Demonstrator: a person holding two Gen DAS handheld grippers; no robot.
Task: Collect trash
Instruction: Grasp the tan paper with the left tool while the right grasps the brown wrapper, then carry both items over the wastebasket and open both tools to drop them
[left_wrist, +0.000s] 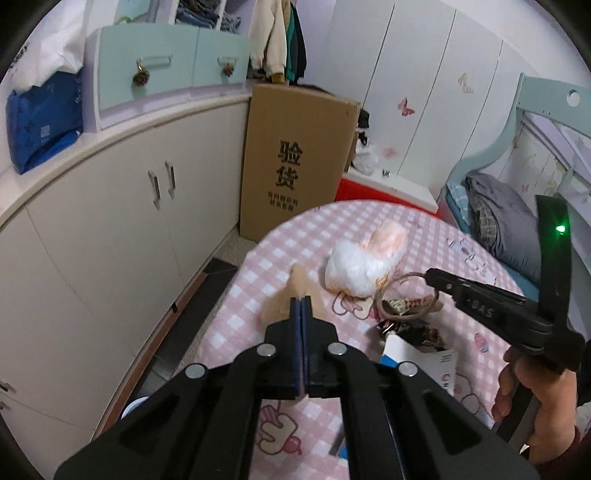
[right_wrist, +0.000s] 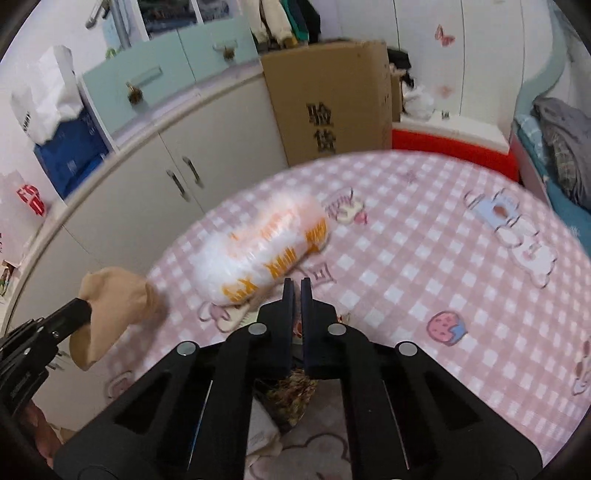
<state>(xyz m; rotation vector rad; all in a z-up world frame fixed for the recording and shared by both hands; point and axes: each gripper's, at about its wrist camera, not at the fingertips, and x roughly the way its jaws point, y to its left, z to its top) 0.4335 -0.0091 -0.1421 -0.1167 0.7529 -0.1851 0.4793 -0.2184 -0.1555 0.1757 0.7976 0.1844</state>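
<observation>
My left gripper (left_wrist: 301, 301) is shut on a tan crumpled piece of paper (left_wrist: 301, 286), held above the pink checked table (left_wrist: 258, 280); it also shows in the right wrist view (right_wrist: 110, 306) at the left. My right gripper (right_wrist: 297, 282) is shut on a brown twine loop (left_wrist: 400, 280) tied to a dark patterned bag (right_wrist: 295, 391) that hangs under its fingers. A white plastic bag with orange print (left_wrist: 364, 260) lies on the table just beyond both grippers and shows in the right wrist view (right_wrist: 266, 251).
A white and blue carton (left_wrist: 417, 360) lies on the table beside the dark bag. Cream cabinets (left_wrist: 110, 221) run along the left. A tall cardboard box (left_wrist: 295, 158) and a red and white box (left_wrist: 384, 192) stand behind the table. A bed (left_wrist: 517, 221) is at the right.
</observation>
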